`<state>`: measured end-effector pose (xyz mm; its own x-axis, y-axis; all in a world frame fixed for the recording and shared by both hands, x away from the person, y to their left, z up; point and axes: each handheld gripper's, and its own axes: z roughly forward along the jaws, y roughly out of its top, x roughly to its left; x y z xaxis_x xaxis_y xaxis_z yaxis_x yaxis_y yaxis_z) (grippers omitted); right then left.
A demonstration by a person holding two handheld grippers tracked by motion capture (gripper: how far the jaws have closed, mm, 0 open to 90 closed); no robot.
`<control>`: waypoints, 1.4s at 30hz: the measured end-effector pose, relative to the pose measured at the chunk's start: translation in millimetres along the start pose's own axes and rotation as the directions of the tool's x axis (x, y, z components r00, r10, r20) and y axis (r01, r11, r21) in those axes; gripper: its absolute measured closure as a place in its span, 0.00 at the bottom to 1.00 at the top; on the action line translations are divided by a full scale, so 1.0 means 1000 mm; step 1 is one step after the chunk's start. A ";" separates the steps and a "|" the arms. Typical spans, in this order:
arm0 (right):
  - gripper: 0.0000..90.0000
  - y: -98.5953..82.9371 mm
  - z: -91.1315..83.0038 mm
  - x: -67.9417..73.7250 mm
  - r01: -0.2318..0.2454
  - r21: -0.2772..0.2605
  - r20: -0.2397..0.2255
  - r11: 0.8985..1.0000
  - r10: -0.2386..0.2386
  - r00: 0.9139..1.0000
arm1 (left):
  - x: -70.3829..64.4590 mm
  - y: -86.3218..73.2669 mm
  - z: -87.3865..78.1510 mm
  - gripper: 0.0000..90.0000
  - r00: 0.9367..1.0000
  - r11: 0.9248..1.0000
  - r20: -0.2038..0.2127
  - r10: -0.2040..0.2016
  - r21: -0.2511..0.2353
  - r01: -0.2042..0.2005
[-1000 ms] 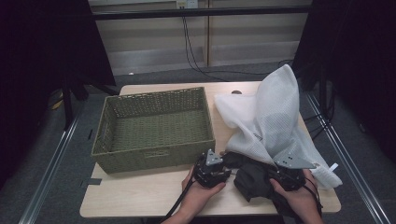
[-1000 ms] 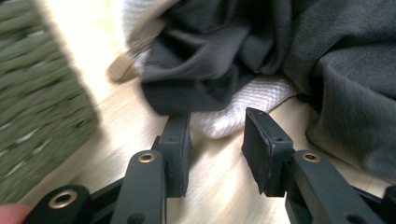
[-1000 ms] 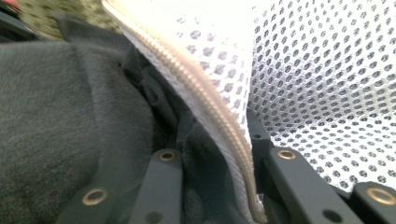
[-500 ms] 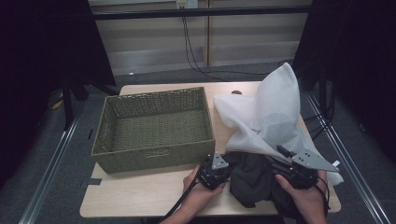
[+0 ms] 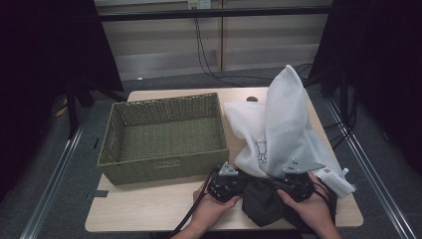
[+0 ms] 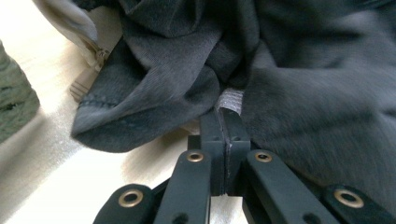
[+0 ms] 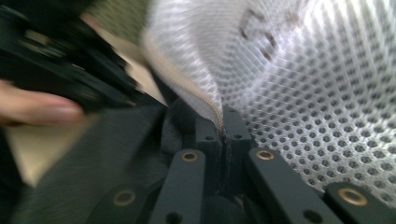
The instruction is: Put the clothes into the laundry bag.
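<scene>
A dark garment (image 5: pixel 262 198) lies bunched at the near edge of the table (image 5: pixel 149 209), right of centre, just at the mouth of the white mesh laundry bag (image 5: pixel 283 129) that stands slumped behind it. Most of the cloth looks to be out of the bag by now, though I cannot tell whether a part of it is tucked inside. The woven basket (image 5: pixel 164 132) to the left is bare inside, so if the garment is meant to go there, that step is not yet done.

The left tongs (image 5: pixel 225 185) are pressed together with no gap, pinching a fold of the dark garment (image 6: pixel 289 93) near a small pale label, as the left gripper view shows. The right tongs (image 5: pixel 294 185) are likewise closed tight; in the right gripper view the zippered edge of the mesh bag (image 7: pixel 299 84) runs straight down between them, so they seem to grip the bag's rim, with dark cloth lying just beside them to the left. Both hands rest low on the table, the garment between them.
</scene>
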<state>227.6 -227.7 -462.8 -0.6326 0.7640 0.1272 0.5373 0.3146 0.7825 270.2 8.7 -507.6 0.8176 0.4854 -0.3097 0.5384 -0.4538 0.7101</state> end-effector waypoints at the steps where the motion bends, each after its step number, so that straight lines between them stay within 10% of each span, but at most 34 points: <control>1: 0.98 0.000 0.006 -0.002 -0.007 0.024 0.020 1.000 0.007 1.000 | -0.002 0.000 0.000 1.00 1.000 1.000 -0.006 0.012 0.003 -0.011; 9: 0.99 0.012 0.019 -0.030 -0.027 0.029 0.229 0.999 0.019 0.973 | -0.005 -0.003 -0.004 1.00 0.998 0.998 -0.008 0.067 0.020 -0.067; 11: 0.99 0.016 0.020 -0.042 -0.037 0.028 0.281 0.999 0.028 0.959 | -0.006 -0.004 -0.005 1.00 0.998 0.997 -0.002 0.071 0.028 -0.071; 12: 0.99 0.020 0.023 -0.053 -0.030 0.039 0.358 0.999 0.014 0.934 | -0.006 -0.004 -0.006 1.00 0.997 0.997 0.004 0.072 0.029 -0.072; 16: 0.99 0.021 0.028 -0.070 -0.081 0.012 0.413 0.997 0.069 0.908 | -0.008 -0.006 -0.006 1.00 0.997 0.997 0.000 0.080 0.024 -0.080; 17: 0.99 0.021 0.028 -0.070 -0.081 0.012 0.413 0.997 0.069 0.908 | -0.008 -0.006 -0.007 1.00 0.997 0.996 -0.001 0.083 0.024 -0.083; 24: 0.98 0.031 -0.022 -0.040 -0.049 -0.190 0.186 0.981 0.085 0.979 | -0.011 -0.008 -0.007 0.93 0.992 0.994 -0.062 0.111 0.003 -0.111; 33: 0.98 0.012 -0.029 -0.015 -0.014 -0.131 0.042 0.991 0.020 0.999 | -0.021 -0.005 0.000 0.60 0.959 0.978 -0.193 0.208 0.017 -0.209; 38: 0.98 0.005 0.000 -0.004 0.003 -0.011 -0.001 1.000 -0.003 1.000 | -0.020 -0.001 0.003 0.83 0.962 0.974 -0.156 0.226 0.029 -0.224; 42: 0.98 0.003 0.017 0.002 0.015 0.078 0.064 0.997 -0.020 0.998 | -0.017 -0.001 0.001 0.96 0.970 0.978 -0.128 0.207 0.027 -0.206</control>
<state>237.5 -215.6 -470.0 -0.6063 0.7920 0.0718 0.5695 0.3694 0.7343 256.0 0.7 -503.7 0.8786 0.4720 -0.0724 0.3639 -0.5637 0.7415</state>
